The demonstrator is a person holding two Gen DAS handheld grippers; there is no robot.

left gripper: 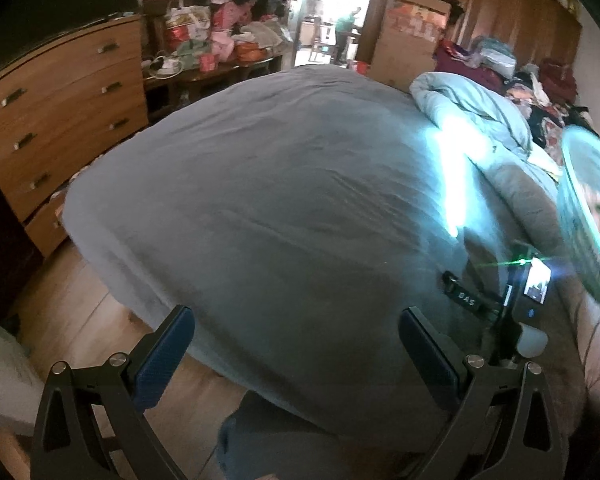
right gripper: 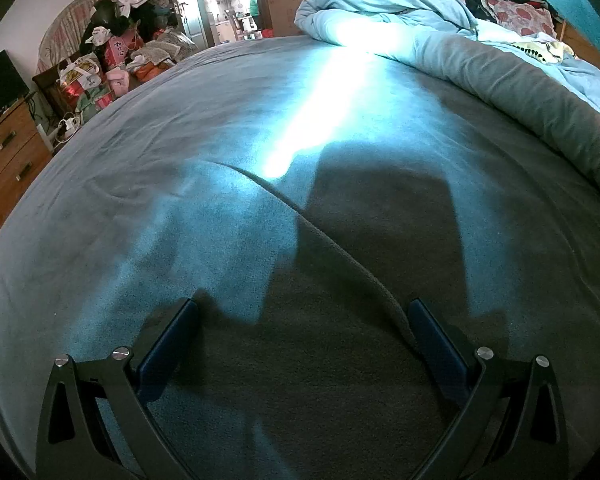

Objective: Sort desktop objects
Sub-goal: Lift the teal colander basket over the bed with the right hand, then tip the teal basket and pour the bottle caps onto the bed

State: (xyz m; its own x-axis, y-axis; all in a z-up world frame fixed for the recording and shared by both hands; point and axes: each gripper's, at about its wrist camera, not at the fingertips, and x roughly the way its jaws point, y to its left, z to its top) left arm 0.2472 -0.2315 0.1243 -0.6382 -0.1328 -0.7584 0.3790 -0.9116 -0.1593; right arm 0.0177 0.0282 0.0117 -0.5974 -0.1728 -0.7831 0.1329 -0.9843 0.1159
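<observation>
Your left gripper [left gripper: 296, 344] and right gripper [right gripper: 302, 338] both gape wide, holding nothing; the only sortable thing, a blurred basket [left gripper: 584, 216] at the left view's right edge, lies nearer your right

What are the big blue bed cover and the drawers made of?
The bed cover looks like soft, fuzzy fleece cloth: matte, napped, creased. The drawers look like wood or wood-look board, smooth, with grain lines and metal handles.

dresser [left gripper: 60, 120] left of bed [left gripper: 280, 200] — quilt [left gripper: 480, 120] right
</observation>
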